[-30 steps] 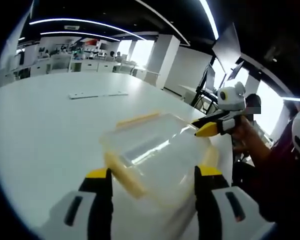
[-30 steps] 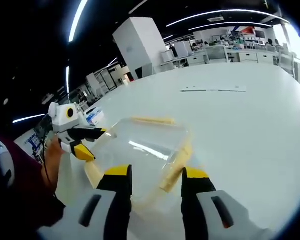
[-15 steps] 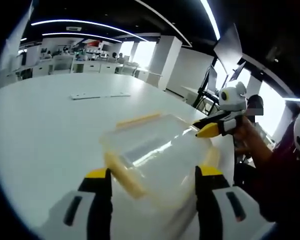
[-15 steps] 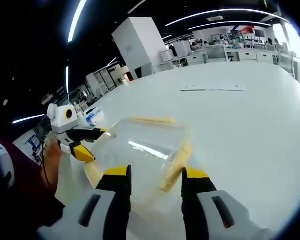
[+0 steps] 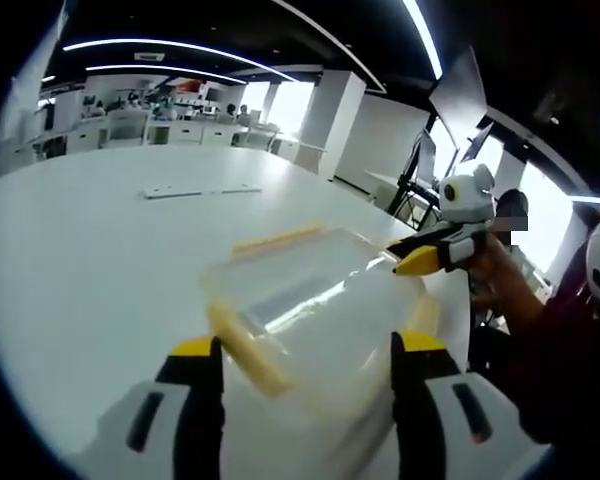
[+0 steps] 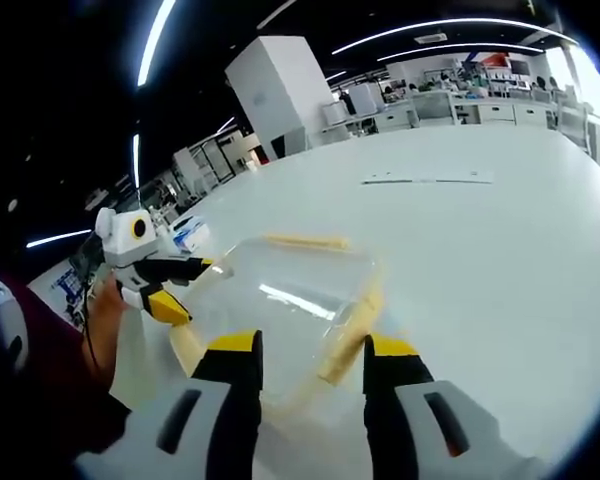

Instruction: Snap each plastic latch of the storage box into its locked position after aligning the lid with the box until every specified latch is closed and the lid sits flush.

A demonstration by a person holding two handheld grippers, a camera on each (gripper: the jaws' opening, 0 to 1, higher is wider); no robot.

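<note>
Four yellow latches [image 5: 248, 350] blurred, clear storage box [image 5: 315, 310] faint

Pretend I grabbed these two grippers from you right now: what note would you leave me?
Left gripper: open, jaws astride the near side of the box, touching nothing that I can tell.
Right gripper: open too, poised at the opposite side of the box.
The clear box sits on the white table with its lid on. Yellow latches show along its sides: one by the left jaw, one on the far edge, one near the right gripper.
Done: lid placed, it seems. Whether any latch is snapped is too blurred to tell.
Left: check each latch and press it shut.
</note>
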